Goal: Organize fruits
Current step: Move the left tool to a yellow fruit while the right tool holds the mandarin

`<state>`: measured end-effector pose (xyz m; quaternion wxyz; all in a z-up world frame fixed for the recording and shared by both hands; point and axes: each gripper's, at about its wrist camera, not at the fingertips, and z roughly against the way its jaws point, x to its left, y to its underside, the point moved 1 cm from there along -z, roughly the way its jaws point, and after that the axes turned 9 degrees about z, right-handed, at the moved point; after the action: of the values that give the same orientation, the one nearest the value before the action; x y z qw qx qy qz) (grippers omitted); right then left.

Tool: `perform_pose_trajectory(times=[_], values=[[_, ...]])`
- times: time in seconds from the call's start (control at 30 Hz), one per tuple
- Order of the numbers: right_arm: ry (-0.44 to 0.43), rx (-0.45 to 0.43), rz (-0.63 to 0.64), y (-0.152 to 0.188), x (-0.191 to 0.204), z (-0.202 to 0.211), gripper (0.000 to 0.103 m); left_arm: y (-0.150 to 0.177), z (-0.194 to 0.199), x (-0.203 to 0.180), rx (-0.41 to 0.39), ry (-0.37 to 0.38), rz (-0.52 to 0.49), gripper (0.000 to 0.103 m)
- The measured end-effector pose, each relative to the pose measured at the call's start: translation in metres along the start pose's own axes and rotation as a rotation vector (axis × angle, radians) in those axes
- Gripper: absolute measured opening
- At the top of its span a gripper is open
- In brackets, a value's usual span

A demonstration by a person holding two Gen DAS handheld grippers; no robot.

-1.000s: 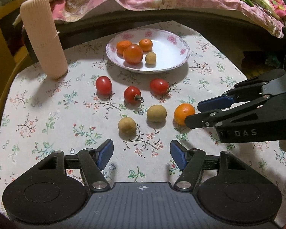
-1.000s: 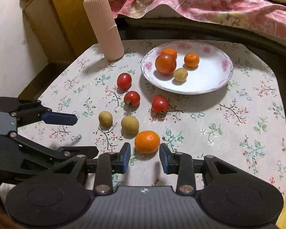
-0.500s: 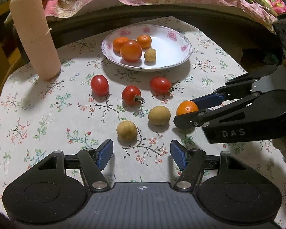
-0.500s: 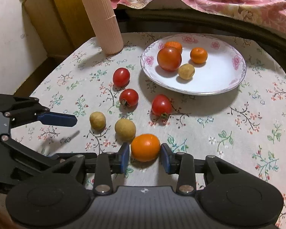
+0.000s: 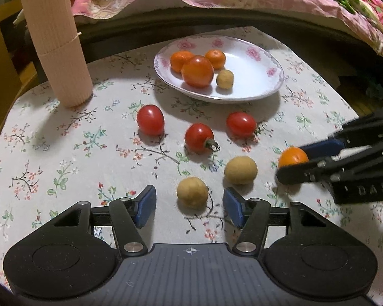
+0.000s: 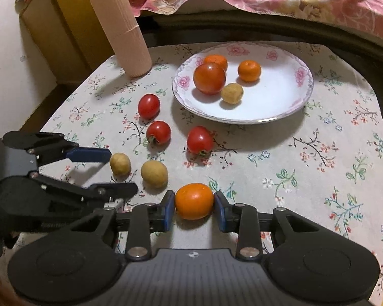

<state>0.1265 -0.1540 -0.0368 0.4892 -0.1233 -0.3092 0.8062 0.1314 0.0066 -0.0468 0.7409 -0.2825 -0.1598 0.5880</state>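
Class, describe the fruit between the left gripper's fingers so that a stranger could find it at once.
Start at the flowered plate and come forward past the three red tomatoes. Two tan round fruits lie there; the nearer tan fruit sits between the closing left gripper's blue pads, untouched. It is the fruit nearest the camera.

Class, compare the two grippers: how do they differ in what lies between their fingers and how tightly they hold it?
The right gripper is clamped on an orange tomato; the left gripper is closing around a tan fruit, pads not yet touching. The right stands narrower, the left wider. Both are black with blue pads.
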Motion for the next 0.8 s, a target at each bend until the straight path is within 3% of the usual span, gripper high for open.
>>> perform_pose_trajectory(times=[0.1,0.23,0.37,0.8], values=[[0.000,0.004,-0.002,0.000,0.001,0.001,0.035,-0.002,-0.002,0.000,-0.016,-0.015,0.002,0.061],[0.003,0.006,0.000,0.000,0.001,0.001,0.035,-0.003,-0.001,-0.001,-0.015,-0.012,0.006,0.043],[0.003,0.008,0.007,0.000,0.001,0.002,0.035,0.000,0.002,-0.008,-0.009,-0.014,-0.033,0.034],[-0.031,0.033,0.091,0.010,0.017,0.008,0.035,0.023,0.018,-0.032,0.066,0.078,-0.125,0.032]])
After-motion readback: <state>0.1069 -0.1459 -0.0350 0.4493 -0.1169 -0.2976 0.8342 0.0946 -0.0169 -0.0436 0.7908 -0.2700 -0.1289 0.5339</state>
